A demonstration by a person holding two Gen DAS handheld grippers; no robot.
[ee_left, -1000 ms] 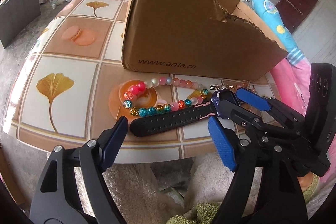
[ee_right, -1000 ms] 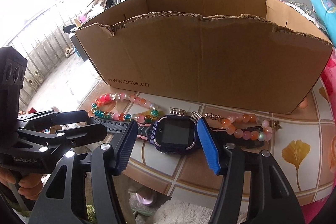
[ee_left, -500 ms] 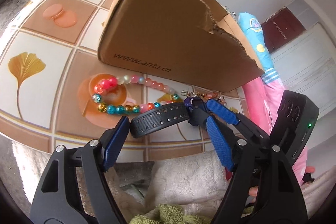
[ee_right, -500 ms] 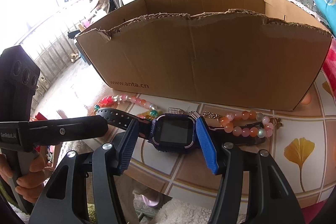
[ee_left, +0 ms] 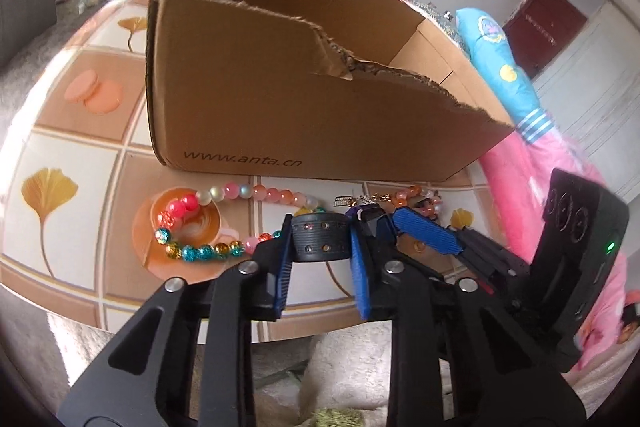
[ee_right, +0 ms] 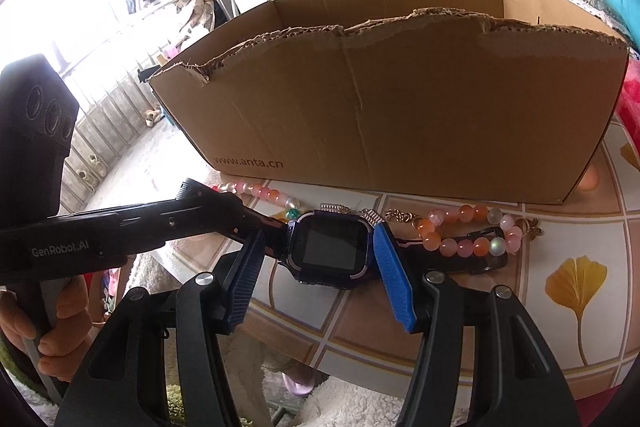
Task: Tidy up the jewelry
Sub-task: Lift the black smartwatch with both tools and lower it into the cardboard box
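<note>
Watch point(ee_right: 330, 249) between both pairs of fingers: left gripper point(ee_left: 320, 247) closing on strap, right gripper point(ee_right: 320, 275) around case.

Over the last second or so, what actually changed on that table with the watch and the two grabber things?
The left gripper moved in over the watch strap; its jaws, wide before, are closing with the strap end between them. The right gripper stays around the watch body as before. The cardboard box and bead bracelets have not moved.
</note>
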